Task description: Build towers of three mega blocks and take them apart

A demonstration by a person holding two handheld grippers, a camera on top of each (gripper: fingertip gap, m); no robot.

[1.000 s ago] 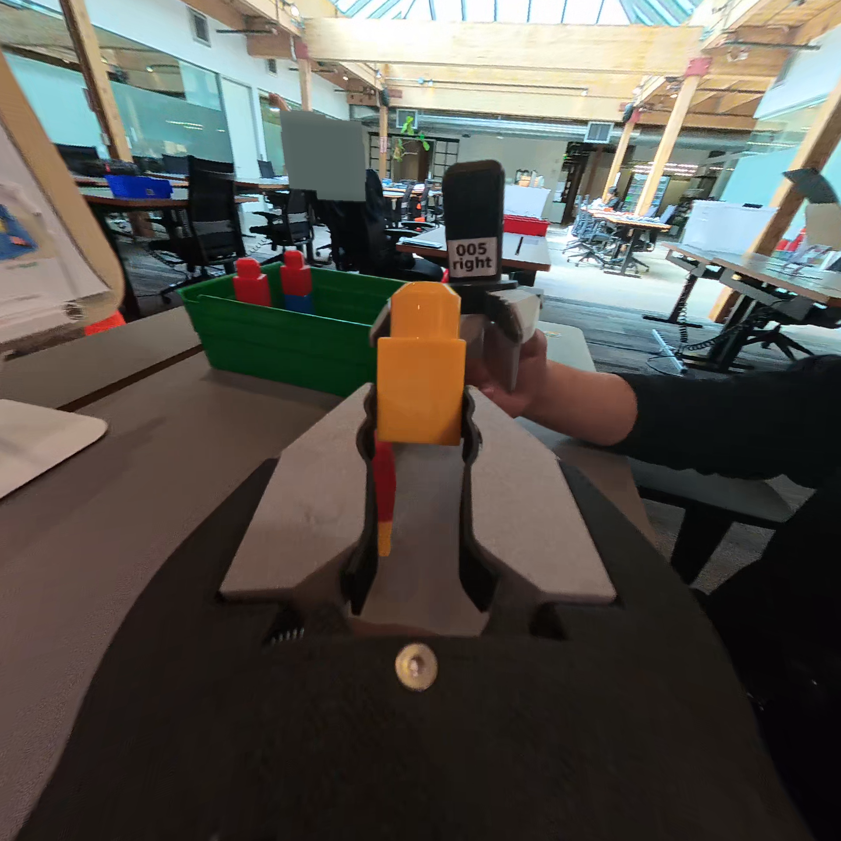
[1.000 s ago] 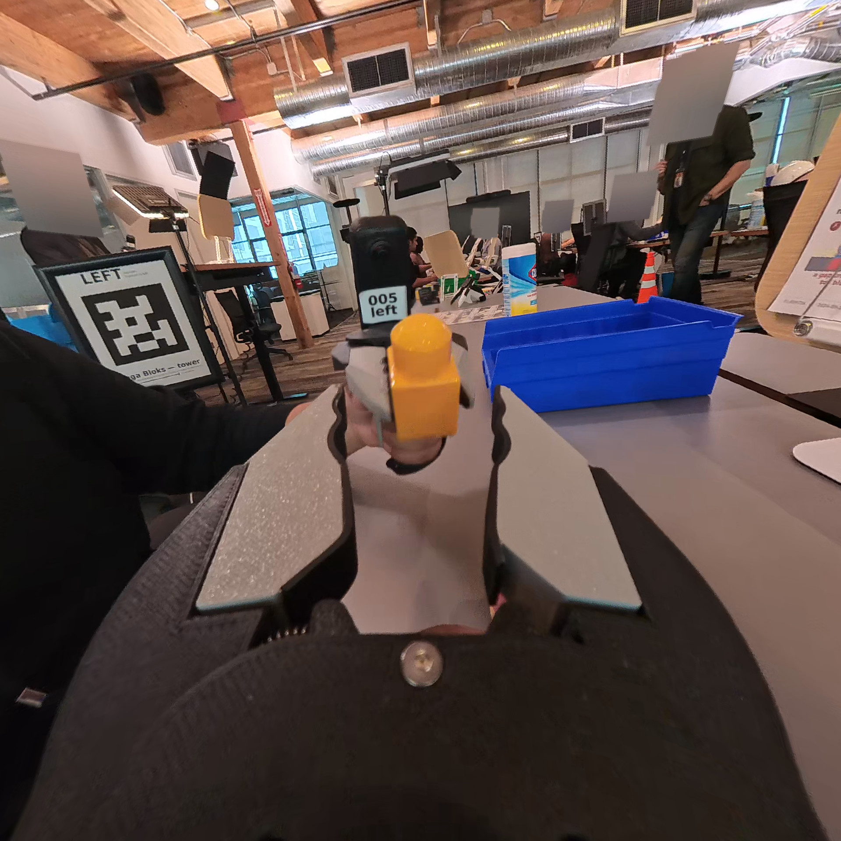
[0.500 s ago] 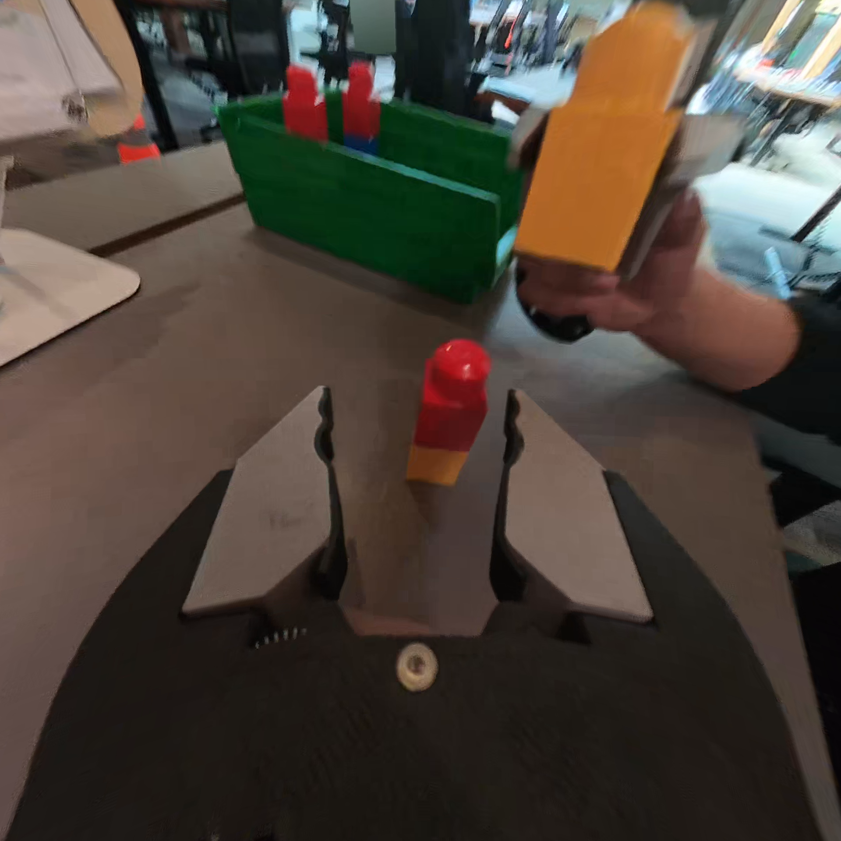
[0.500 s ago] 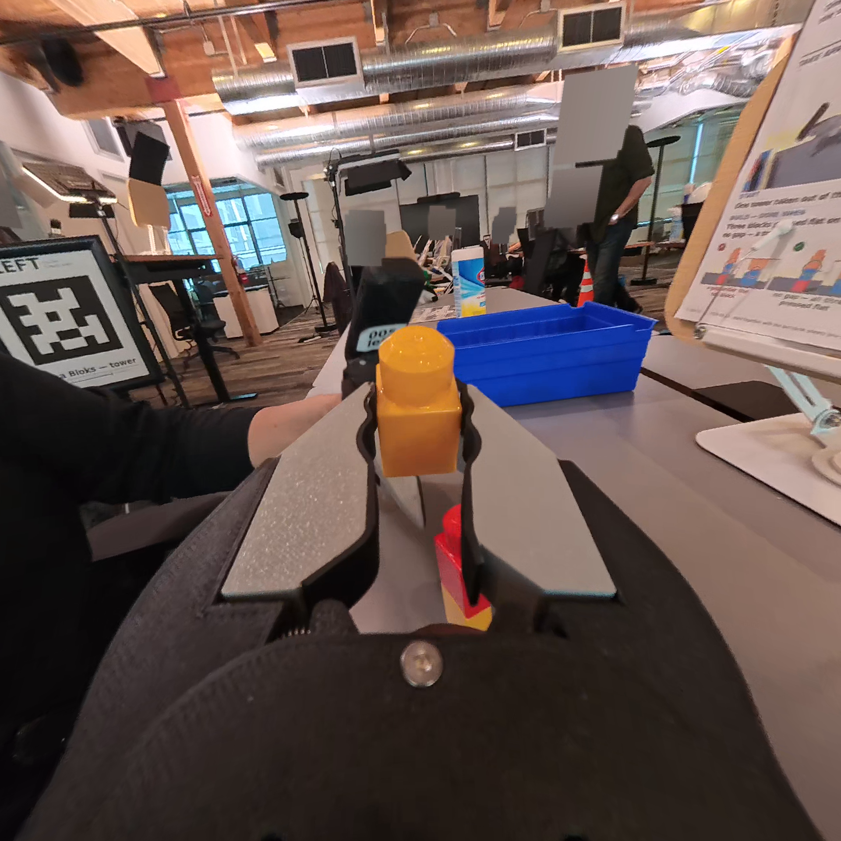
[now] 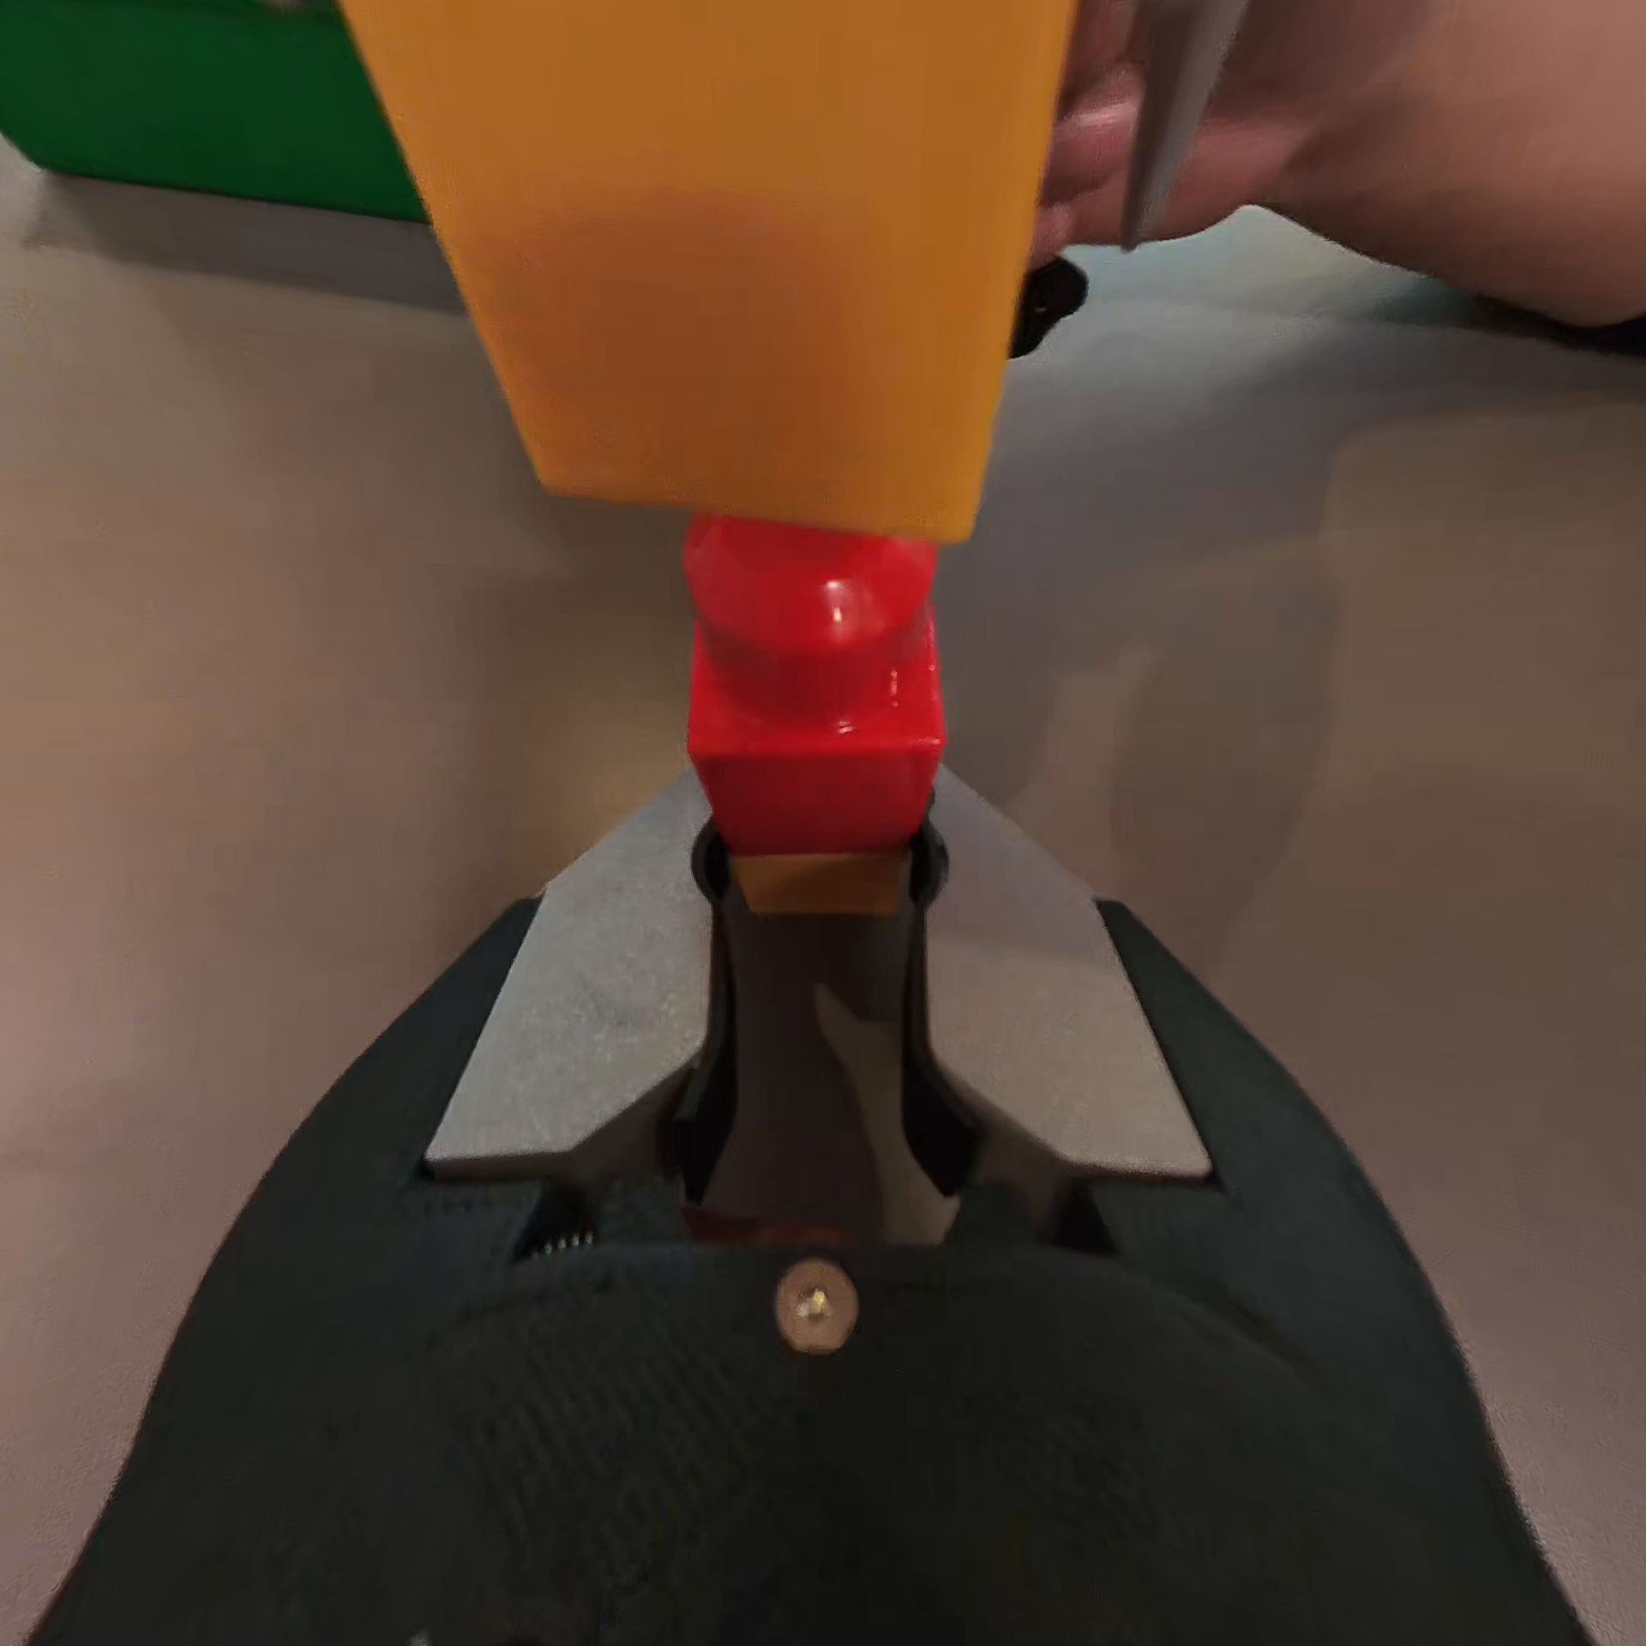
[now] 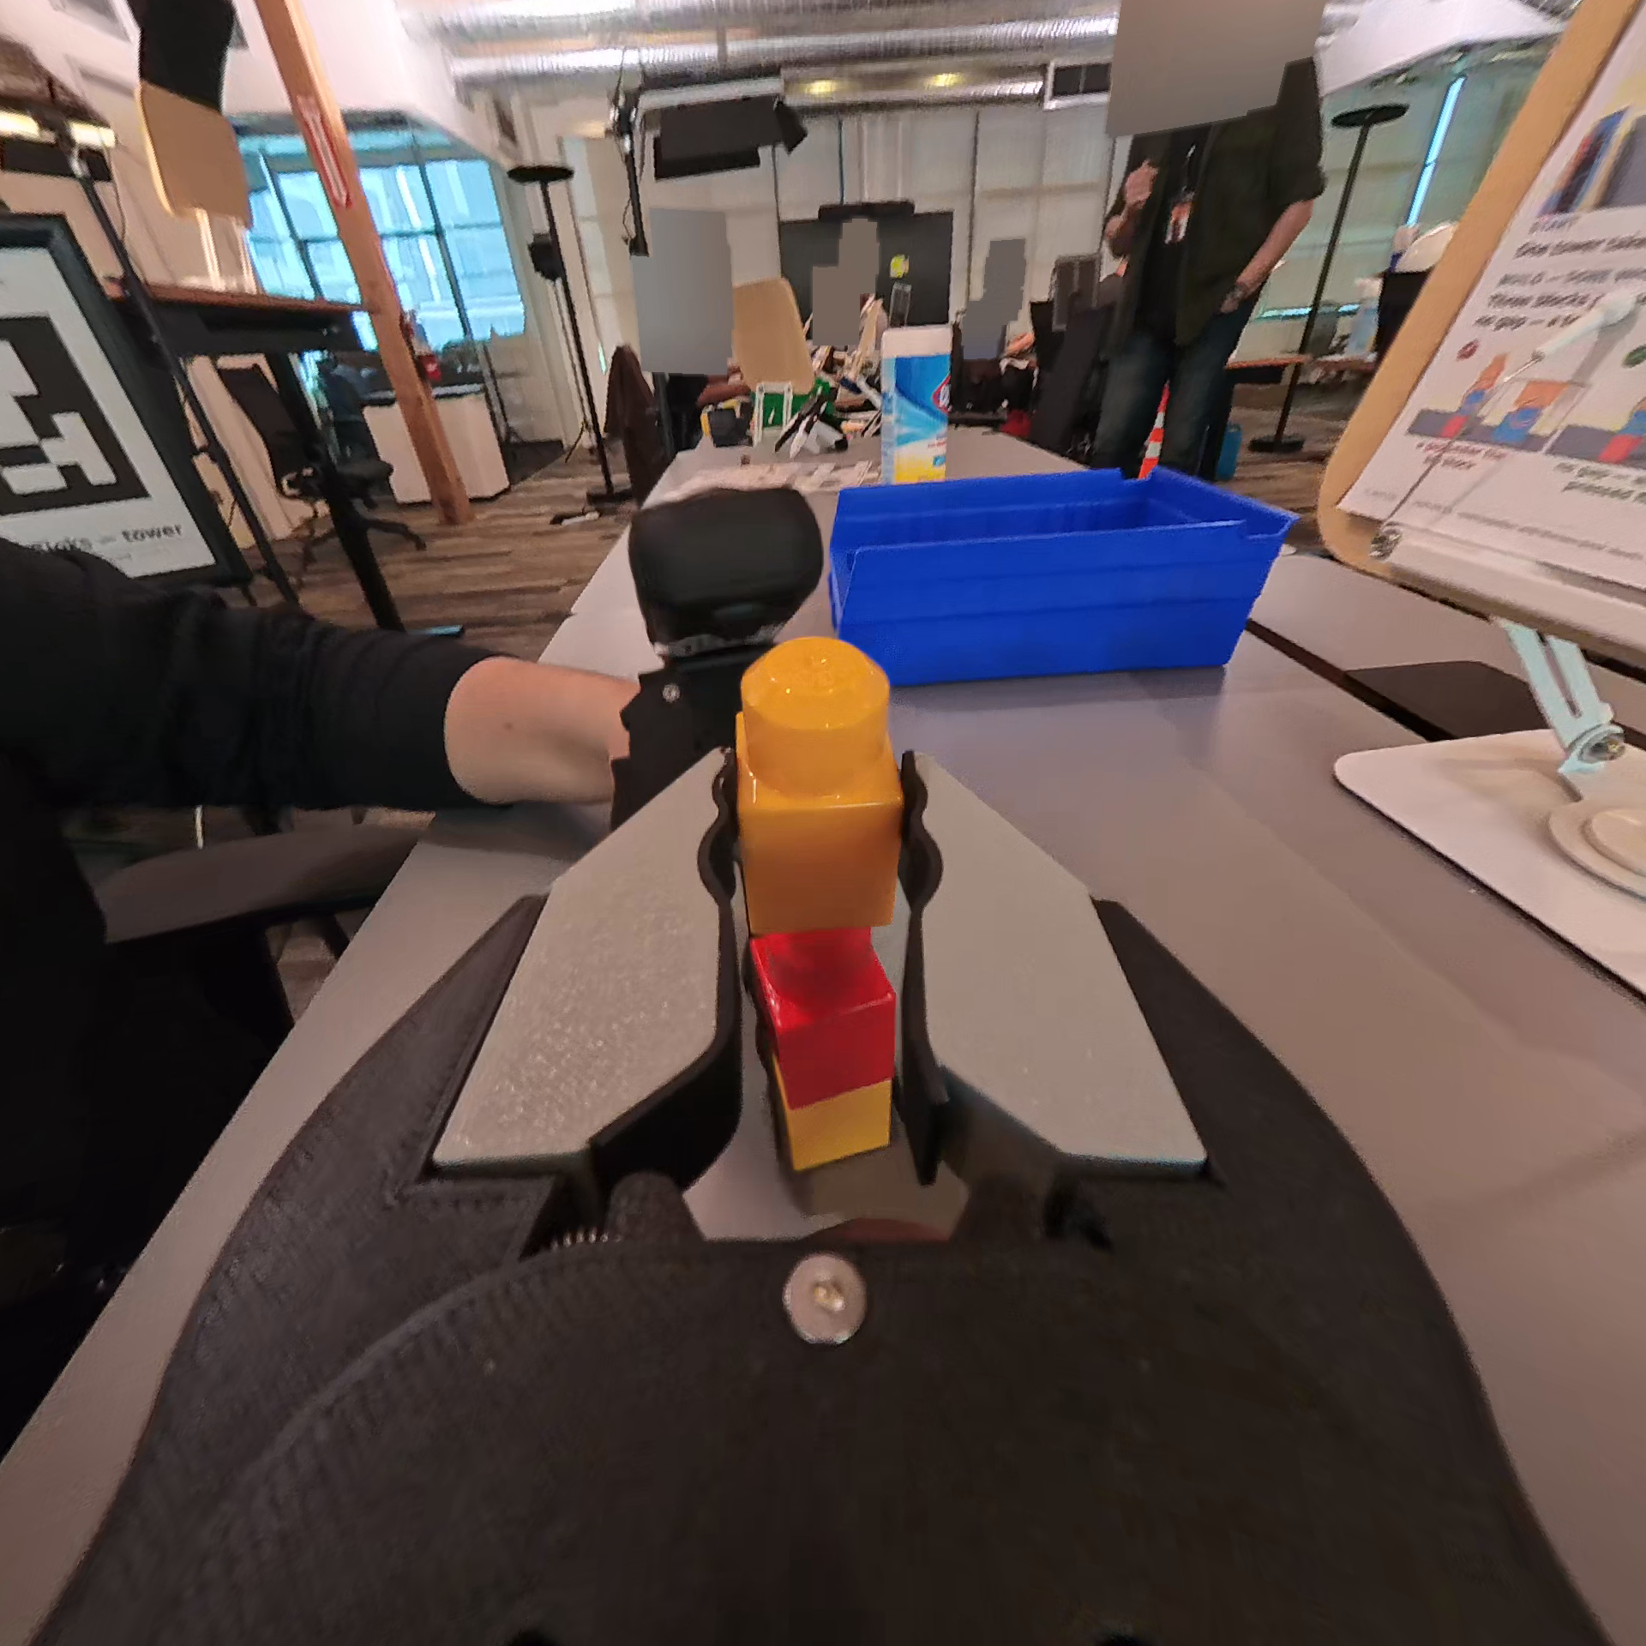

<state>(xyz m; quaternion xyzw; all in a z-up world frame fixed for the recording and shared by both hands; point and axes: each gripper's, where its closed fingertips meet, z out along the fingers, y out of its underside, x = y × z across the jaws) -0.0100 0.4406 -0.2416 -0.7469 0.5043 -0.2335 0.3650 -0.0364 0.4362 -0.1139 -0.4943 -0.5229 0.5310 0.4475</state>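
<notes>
In the left wrist view my left gripper [image 5: 818,855] is shut on a short stack standing on the grey table [image 5: 267,623]: a red block [image 5: 815,766] on a yellow block [image 5: 815,886]. Its fingertips [image 5: 704,859] press the stack at the seam between the two. My right gripper [image 6: 818,828] is shut on an orange block [image 6: 815,837], which fills the top of the left wrist view [image 5: 730,267]. The orange block sits over the red block's stud, and part of the stud shows below it. The red block [image 6: 824,1015] and the yellow block [image 6: 833,1122] also show in the right wrist view.
A green bin [image 5: 178,107] stands behind the stack. A blue bin [image 6: 1051,570] stands farther along the table. A tilted instruction board [image 6: 1514,356] on a white base [image 6: 1470,802] is at the right. The left gripper's body [image 6: 721,570] and an arm [image 6: 534,739] are behind the orange block. There is about 12 centimetres between the tips of the two grippers.
The orange block passed from my left gripper to my right. My left gripper opened, dropped to the red-and-yellow stack and shut on it. My right gripper lowered the orange block onto the red stud.
</notes>
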